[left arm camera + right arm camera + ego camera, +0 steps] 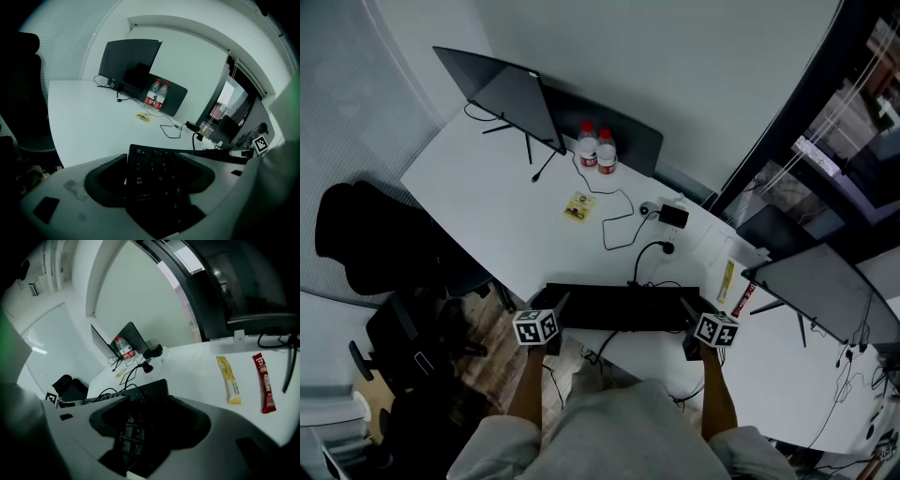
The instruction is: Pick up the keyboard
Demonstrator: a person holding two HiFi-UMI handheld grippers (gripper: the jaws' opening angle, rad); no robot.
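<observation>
Stretching along the near edge of the white desk (478, 192), a long, flat black keyboard (623, 307) with pale key legends is pinched endwise: left gripper (154, 185) jaws clamp its left end, right gripper (140, 437) jaws its right.

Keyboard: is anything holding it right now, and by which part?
The keyboard is held at both ends: the left gripper is shut on its left end, by the Tab key, and the right gripper on its right end.
</observation>
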